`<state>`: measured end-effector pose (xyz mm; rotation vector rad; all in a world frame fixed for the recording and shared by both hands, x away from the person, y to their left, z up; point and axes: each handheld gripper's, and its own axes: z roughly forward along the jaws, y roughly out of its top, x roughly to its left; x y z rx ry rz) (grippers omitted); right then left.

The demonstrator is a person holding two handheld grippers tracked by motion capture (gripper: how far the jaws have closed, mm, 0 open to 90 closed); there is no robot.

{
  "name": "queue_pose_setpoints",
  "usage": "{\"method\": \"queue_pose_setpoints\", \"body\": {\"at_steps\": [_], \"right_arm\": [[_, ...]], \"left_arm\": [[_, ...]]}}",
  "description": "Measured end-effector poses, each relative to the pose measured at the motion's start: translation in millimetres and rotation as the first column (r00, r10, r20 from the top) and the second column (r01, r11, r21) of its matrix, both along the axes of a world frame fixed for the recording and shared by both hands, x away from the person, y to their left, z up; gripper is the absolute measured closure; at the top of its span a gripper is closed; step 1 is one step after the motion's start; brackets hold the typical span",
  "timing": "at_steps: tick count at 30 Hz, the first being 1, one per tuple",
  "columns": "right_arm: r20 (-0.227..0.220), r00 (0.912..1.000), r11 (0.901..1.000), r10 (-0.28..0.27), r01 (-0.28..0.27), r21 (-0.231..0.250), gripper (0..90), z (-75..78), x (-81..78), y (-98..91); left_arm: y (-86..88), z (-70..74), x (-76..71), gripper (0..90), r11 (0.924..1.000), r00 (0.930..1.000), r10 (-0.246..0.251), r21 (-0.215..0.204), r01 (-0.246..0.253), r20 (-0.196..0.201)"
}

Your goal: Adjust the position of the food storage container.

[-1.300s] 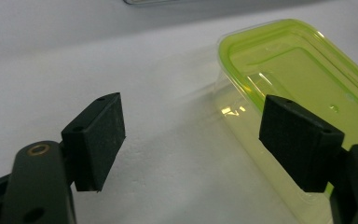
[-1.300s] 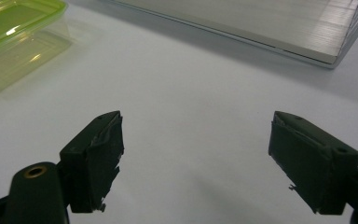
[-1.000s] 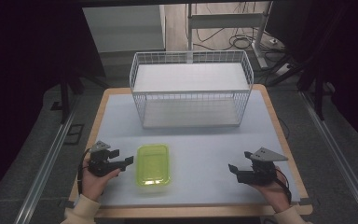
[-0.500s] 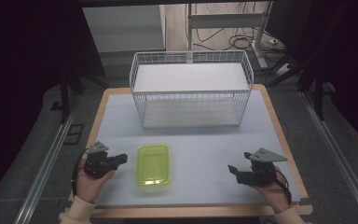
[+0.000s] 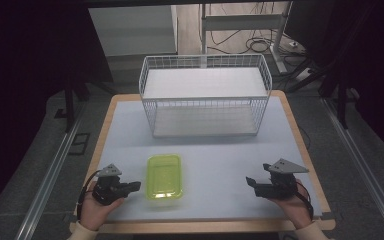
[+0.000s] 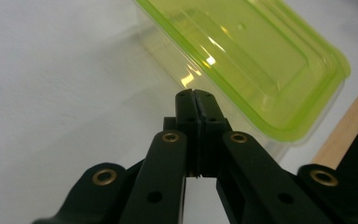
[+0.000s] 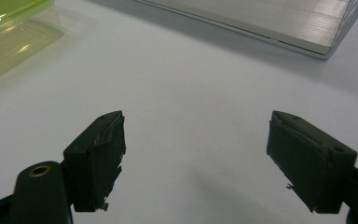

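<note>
A lime-green transparent container (image 5: pixel 164 176) with its lid on lies on the white table top, near the front left. My left gripper (image 5: pixel 136 186) lies just left of it, pointing at its side. In the left gripper view the jaws (image 6: pixel 196 93) have just been closing and now meet with nothing between them, a short way from the container (image 6: pixel 256 60). My right gripper (image 5: pixel 250 181) rests at the front right, well apart from the container. Its jaws stand open (image 7: pixel 196 140) over bare table.
A white wire basket (image 5: pixel 205 102) stands at the back middle of the table, with its base corner (image 7: pixel 261 18) in the right gripper view. The table's wooden edge (image 5: pixel 200 226) runs along the front. A dark floor with rails and cables surrounds the table.
The left gripper's jaws, open a second ago, have closed on nothing. That hand has drifted slightly toward the table's near edge. The right gripper and the container have not moved.
</note>
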<state>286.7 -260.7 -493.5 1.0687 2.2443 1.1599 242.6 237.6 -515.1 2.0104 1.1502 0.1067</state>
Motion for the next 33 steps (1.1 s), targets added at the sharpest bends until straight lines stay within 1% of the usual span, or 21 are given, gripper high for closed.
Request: {"method": "queue_pose_setpoints", "body": {"at_steps": [1, 5, 7, 8, 9, 14, 18, 20, 26, 31, 33], "right_arm": [[-0.004, 1.0, 1.0, 0.001, -0.001, -0.002, 19.6, -0.5, 0.0, 0.5], [-0.008, 1.0, 1.0, 0.0, 0.0, -0.005, 19.6, -1.1, 0.0, 1.0], [-0.008, 1.0, 1.0, -0.002, 0.002, -0.005, 19.6, -1.2, 0.0, 0.8], [-0.008, 1.0, 1.0, -0.002, 0.002, -0.005, 19.6, -1.2, 0.0, 0.8], [-0.012, 0.9999, 1.0, -0.002, 0.002, -0.009, 19.6, -1.9, 0.4, 0.4], [-0.018, 0.9998, 0.9999, -0.005, 0.005, -0.014, 19.6, -3.2, 1.0, 0.6], [-0.016, 0.9999, 0.9999, -0.004, 0.004, -0.014, 19.6, -2.3, 0.0, 1.1], [-0.016, 0.9999, 0.9999, -0.004, 0.004, -0.014, 19.6, -2.5, 0.3, 1.3], [-0.023, 0.9997, 0.9998, -0.001, 0.001, -0.019, 19.6, -4.1, 1.0, 1.8], [-0.022, 0.9997, 0.9998, -0.002, 0.001, -0.02, 19.6, -3.6, 0.6, 1.8], [-0.024, 0.9997, 0.9998, -0.002, 0.001, -0.021, 19.6, -3.8, 0.5, 2.4]], "left_arm": [[-2.7, -1.4, -0.9, 89.6, 0.9999, 0.9998, -0.014, -0.008, 0.014, -0.01], [-4.9, -3.1, -0.8, 89.6, 0.9996, 0.9994, -0.028, -0.01, 0.028, -0.022], [-7.1, -5.2, -1.4, 89.6, 0.9991, 0.9986, -0.041, -0.014, 0.04, -0.035], [-7.1, -5.2, -1.4, 89.6, 0.9991, 0.9986, -0.041, -0.014, 0.04, -0.035], [-9.0, -6.4, -1.9, 89.5, 0.9989, 0.9981, -0.048, -0.004, 0.048, -0.04], [-11.4, -7.1, -1.7, 89.6, 0.9982, 0.9971, -0.06, 0.003, 0.061, -0.046], [-12.7, -8.1, -1.8, 89.6, 0.9974, 0.996, -0.071, -0.009, 0.071, -0.054], [-15.9, -8.7, -1.8, 89.6, 0.9964, 0.9947, -0.085, -0.015, 0.084, -0.059], [-27.6, -10.5, -0.7, 89.5, 0.9925, 0.99, -0.122, -0.015, 0.122, -0.07], [-35.1, -9.9, -1.3, 89.5, 0.9903, 0.9879, -0.139, -0.011, 0.139, -0.068], [-43.0, -10.0, -1.3, 89.6, 0.9879, 0.9857, -0.155, -0.007, 0.155, -0.066]]}}
